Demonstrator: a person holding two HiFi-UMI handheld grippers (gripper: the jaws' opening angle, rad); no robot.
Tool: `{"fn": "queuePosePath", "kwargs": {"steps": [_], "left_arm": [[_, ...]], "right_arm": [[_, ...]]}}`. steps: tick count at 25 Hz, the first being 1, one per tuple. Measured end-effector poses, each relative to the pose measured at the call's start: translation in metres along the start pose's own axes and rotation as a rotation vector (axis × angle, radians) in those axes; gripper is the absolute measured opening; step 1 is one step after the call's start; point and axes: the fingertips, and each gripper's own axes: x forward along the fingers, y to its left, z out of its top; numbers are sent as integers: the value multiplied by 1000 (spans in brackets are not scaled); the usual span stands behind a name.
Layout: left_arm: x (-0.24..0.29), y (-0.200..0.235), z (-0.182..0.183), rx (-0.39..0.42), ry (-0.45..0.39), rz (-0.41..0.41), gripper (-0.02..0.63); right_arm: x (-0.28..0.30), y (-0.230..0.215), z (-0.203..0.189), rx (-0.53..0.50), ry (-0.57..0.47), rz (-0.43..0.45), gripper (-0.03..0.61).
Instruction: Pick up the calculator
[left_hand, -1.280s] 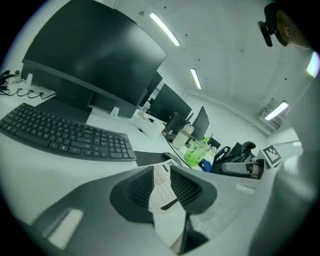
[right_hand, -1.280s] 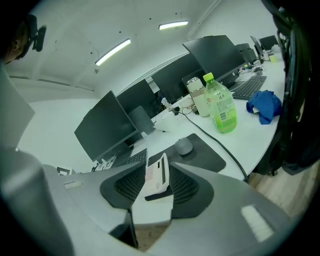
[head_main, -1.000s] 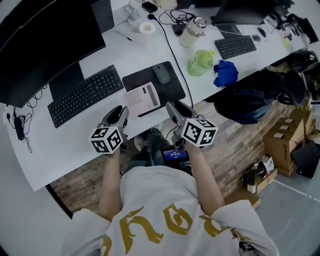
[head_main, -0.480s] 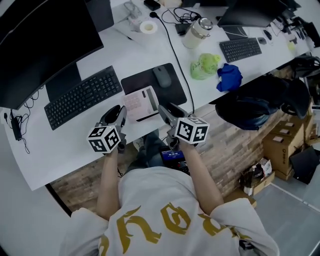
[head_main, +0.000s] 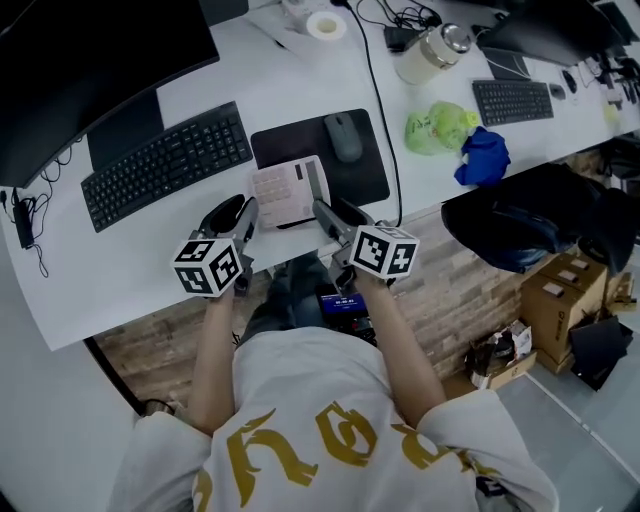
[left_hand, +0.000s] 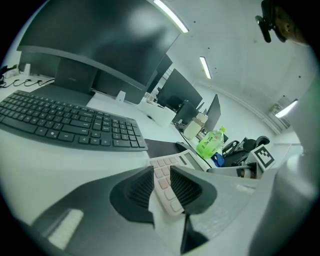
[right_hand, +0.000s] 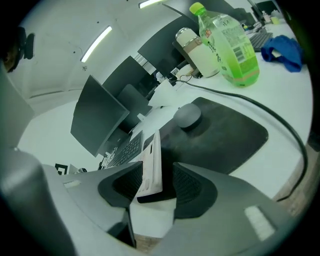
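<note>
The calculator (head_main: 288, 192) lies flat on the white desk (head_main: 130, 270), between the black keyboard (head_main: 165, 165) on its left and the mouse (head_main: 345, 137) on its right, its right part on the dark mouse pad (head_main: 365, 170). It is pale pink-white with rows of light keys and a grey display strip. The left gripper (head_main: 243, 213) sits at its near left corner, jaws narrowly apart. The right gripper (head_main: 325, 213) has its jaws around the near right edge, with a gap on one side.

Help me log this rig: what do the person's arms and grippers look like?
Both forearms are bare below a white short-sleeved shirt printed in gold. The left gripper and right gripper have pale grey bodies, dark ribbed pads, and a white cube with black square markers each.
</note>
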Motion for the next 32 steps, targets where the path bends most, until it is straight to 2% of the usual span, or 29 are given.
{"fn": "queuePosePath", "kwargs": {"steps": [4,10,13,15,17,23,29,32], "left_arm": [[-2,5,-6,-10,8,28,101],[-3,6,-12,-28,0,25,100],[-5,9,-13,-37,-4,30,98],[-5,10,-12,-38,-5,29,98],[-5,10,-12,-37,-4,25,98],[-3,10,-10,-42,0,13,98],[-6,14,-2,-53,-18,8,97],[-8,15,2,-56,-33,0,97]], "right_arm": [[12,5,-7,15,26,33,209],[23,10,-2,54,-6,70,177],[27,10,-1,47,4,57,166],[29,7,-2,43,19,31,124],[29,5,-3,46,31,23,126],[29,6,-2,80,47,64,117],[27,6,-3,212,12,116,109],[25,10,-2,237,-2,134,107]]}}
